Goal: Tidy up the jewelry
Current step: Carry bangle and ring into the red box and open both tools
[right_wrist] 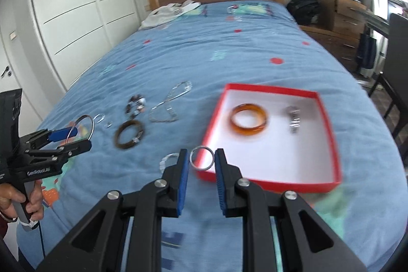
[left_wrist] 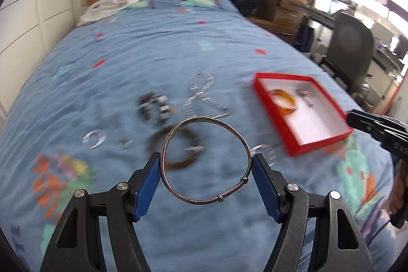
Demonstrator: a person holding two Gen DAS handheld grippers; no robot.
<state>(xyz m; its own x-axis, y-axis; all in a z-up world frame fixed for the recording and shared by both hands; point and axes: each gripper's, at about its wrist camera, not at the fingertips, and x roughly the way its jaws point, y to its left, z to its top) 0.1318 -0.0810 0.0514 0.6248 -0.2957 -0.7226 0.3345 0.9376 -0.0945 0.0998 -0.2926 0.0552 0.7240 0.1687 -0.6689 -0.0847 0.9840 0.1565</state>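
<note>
My left gripper (left_wrist: 206, 159) is shut on a thin silver bangle (left_wrist: 178, 193) and holds it above the blue bedspread; it also shows in the right wrist view (right_wrist: 74, 137). My right gripper (right_wrist: 202, 157) is shut on a small silver ring (right_wrist: 193, 163), just in front of the near edge of the red box (right_wrist: 267, 184). The box, also in the left wrist view (left_wrist: 318, 144), holds an amber bangle (right_wrist: 248, 120) and a silver piece (right_wrist: 293, 119). On the bed lie a brown bracelet (right_wrist: 128, 134), a beaded bracelet (right_wrist: 136, 105) and a silver chain (right_wrist: 168, 103).
Small clear rings (left_wrist: 93, 139) lie on the bedspread at the left, and one (right_wrist: 167, 161) lies by my right fingers. White cloth (right_wrist: 165, 12) lies by the wooden headboard. A desk, chair (left_wrist: 352, 47) and drawers stand to the right of the bed.
</note>
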